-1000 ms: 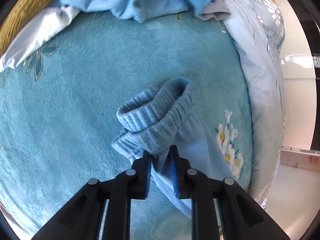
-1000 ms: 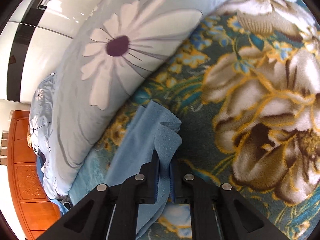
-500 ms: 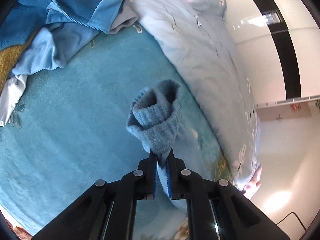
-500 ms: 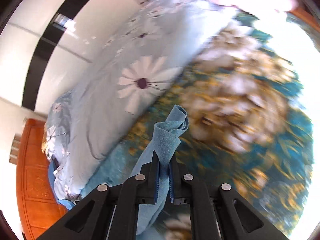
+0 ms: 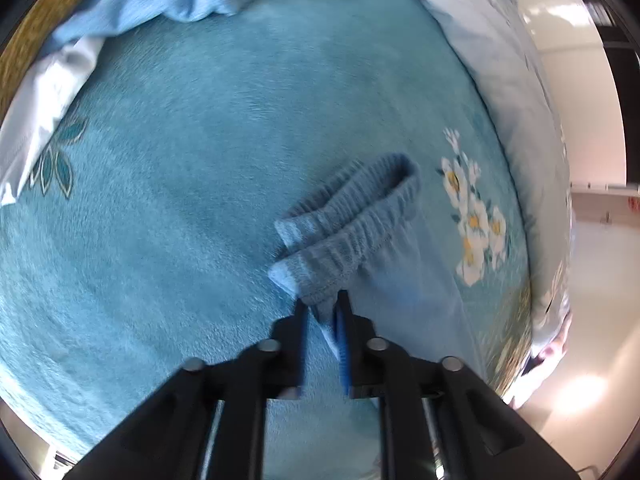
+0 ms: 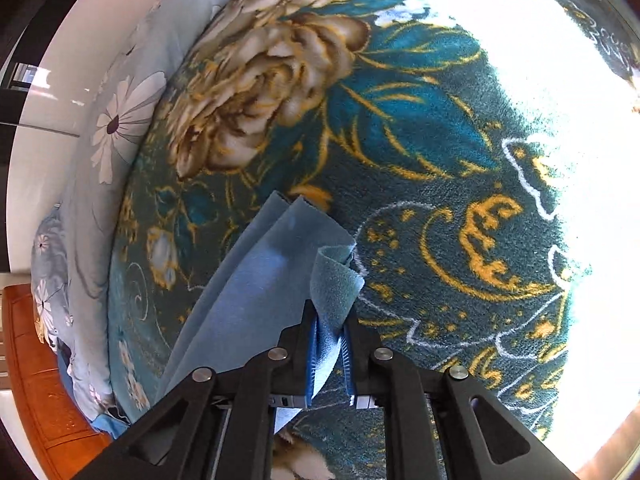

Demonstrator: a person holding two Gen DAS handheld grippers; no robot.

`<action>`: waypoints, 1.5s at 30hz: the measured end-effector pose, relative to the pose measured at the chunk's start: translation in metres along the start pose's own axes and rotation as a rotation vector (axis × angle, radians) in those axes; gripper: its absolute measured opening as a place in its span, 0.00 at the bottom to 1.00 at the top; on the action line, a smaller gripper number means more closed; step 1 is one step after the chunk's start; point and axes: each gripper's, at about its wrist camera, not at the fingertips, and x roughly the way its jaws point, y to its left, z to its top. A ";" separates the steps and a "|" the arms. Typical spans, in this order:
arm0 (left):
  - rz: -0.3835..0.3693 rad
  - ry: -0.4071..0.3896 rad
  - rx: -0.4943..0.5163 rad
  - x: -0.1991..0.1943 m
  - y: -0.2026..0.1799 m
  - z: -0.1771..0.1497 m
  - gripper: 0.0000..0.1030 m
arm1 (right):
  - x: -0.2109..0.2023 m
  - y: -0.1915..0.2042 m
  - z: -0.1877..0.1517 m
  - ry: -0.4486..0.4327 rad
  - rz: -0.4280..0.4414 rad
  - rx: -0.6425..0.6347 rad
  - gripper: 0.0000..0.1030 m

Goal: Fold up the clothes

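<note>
Bed blanket (image 5: 168,184) under trousers (image 5: 360,220) between hand-held gripper (image 5: 322,312).

Two claws (image 5: 322,306) (image 6: 329,322) were seen, one per view. One blue garment (image 5: 360,220) (image 6: 256,280), one blanket (image 5: 180,140) and one quilt (image 5: 500,60) were counted.
</note>
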 end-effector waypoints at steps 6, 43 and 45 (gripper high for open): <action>0.054 0.052 0.170 -0.024 -0.021 -0.013 0.41 | -0.027 0.013 0.000 -0.023 -0.084 -0.089 0.34; 0.226 0.396 1.043 0.059 -0.131 0.074 0.57 | 0.131 0.271 -0.170 0.552 -0.252 -1.636 0.29; 0.211 0.397 1.038 0.058 -0.131 0.073 0.45 | 0.132 0.270 -0.171 0.567 -0.255 -1.647 0.26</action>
